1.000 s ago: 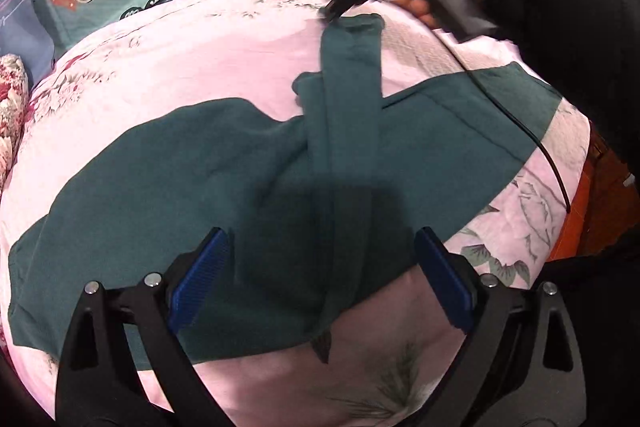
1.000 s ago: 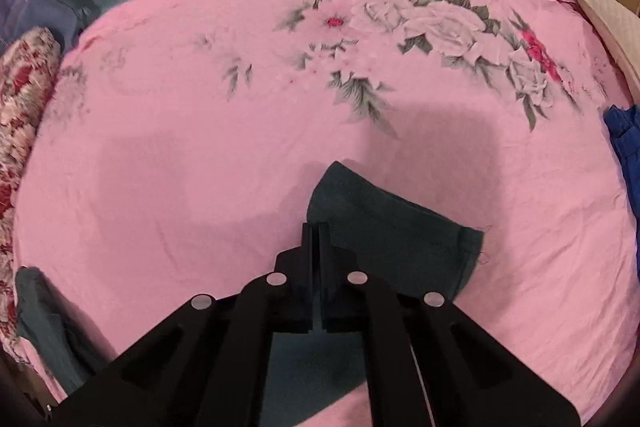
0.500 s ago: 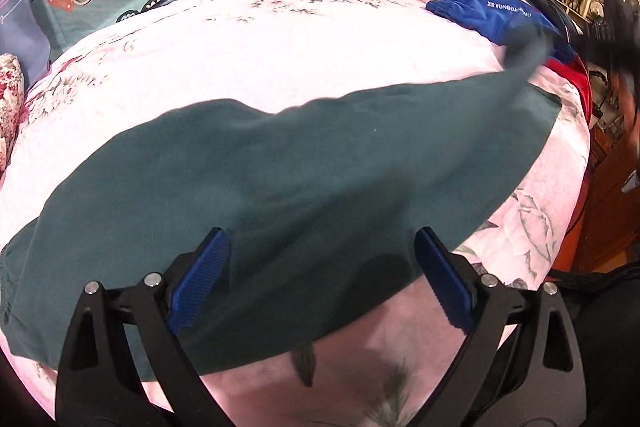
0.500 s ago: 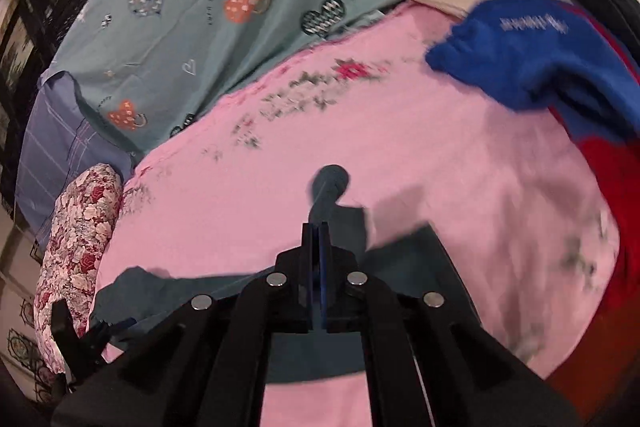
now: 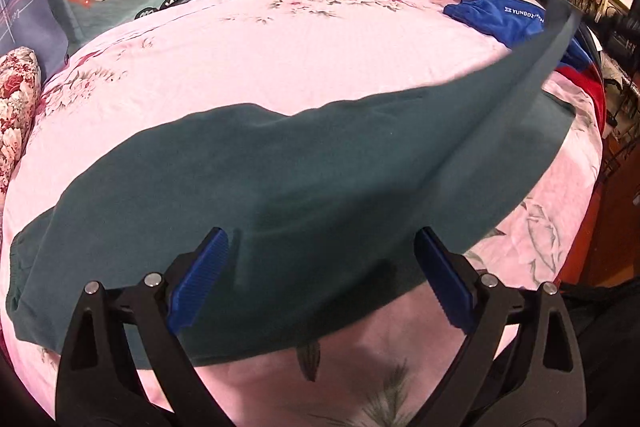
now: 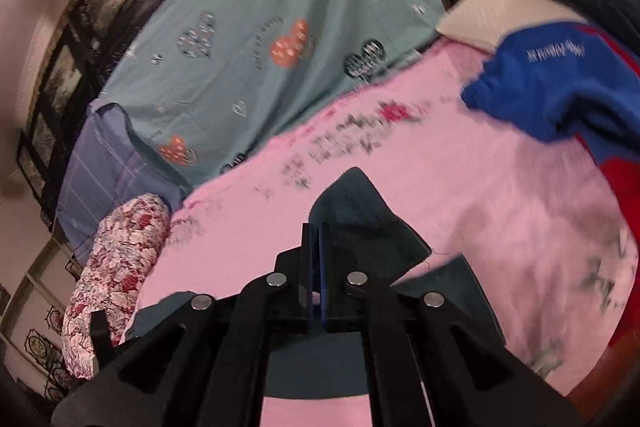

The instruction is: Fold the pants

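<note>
Pants (image 5: 304, 187), dark green, lie across the pink bed (image 5: 280, 39). Right tool (image 6: 318, 239) clamped on one leg end, lifted. Left tool (image 5: 320, 267) hovers wide apart, empty. Fabric judged soft, light, limp; best gripped at hems or waistband.

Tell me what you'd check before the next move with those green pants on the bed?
1. Right gripper has a firm hold on the pants: ok, shut on a corner of the cloth.
2. Left gripper free to help: ok, open and empty above the pants.
3. Held pant leg clear of the blue garment: cannot tell, it is stretched up and blurred in front of it.
4. Rest of the pants flat on the pink sheet: ok, mostly smooth.
5. Room on the sheet to lay the fold: ok, bare pink beyond the pants.
</note>
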